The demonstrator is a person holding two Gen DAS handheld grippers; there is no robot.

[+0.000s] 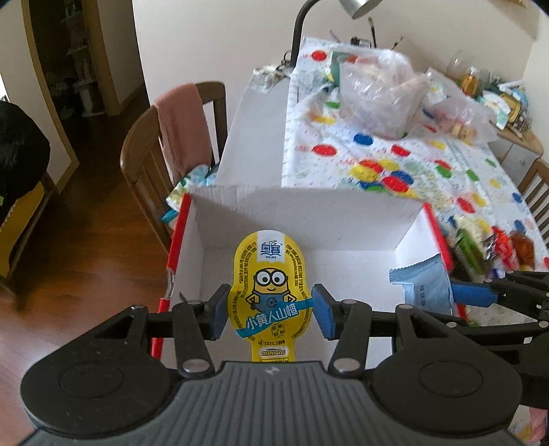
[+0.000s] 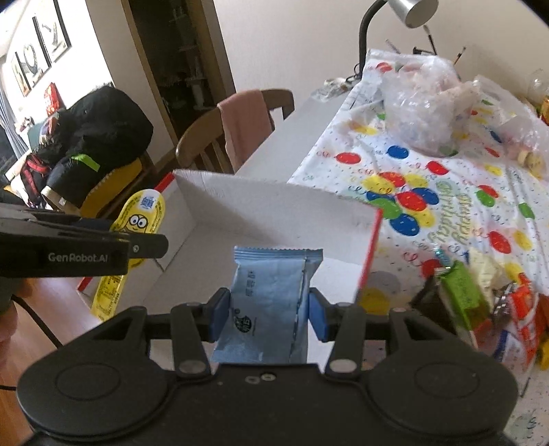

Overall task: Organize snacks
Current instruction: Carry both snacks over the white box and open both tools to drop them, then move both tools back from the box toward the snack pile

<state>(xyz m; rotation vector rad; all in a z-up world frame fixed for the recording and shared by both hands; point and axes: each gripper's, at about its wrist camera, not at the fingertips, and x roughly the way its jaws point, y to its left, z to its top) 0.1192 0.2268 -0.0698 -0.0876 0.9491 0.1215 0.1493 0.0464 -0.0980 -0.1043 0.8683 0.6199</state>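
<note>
A lived-in home dining room: wooden chairs [image 1: 164, 144], a party tablecloth [image 1: 394, 161] on the table, framed pictures [image 2: 37, 48], wood floor [image 1: 85, 247], desk lamp [image 2: 408, 13].

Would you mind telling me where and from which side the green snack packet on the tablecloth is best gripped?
Probably by its upper sealed end. The green snack packet lies tilted against the other wrappers, top edge raised and free. Come from above on the white box's side, tool fingers across the flat faces; both tools already hold snacks, so one must release first.

Yellow snack pack [image 1: 271, 295]; pale-blue packet [image 2: 271, 302]; balloon-patterned tablecloth [image 1: 429, 164]
</note>
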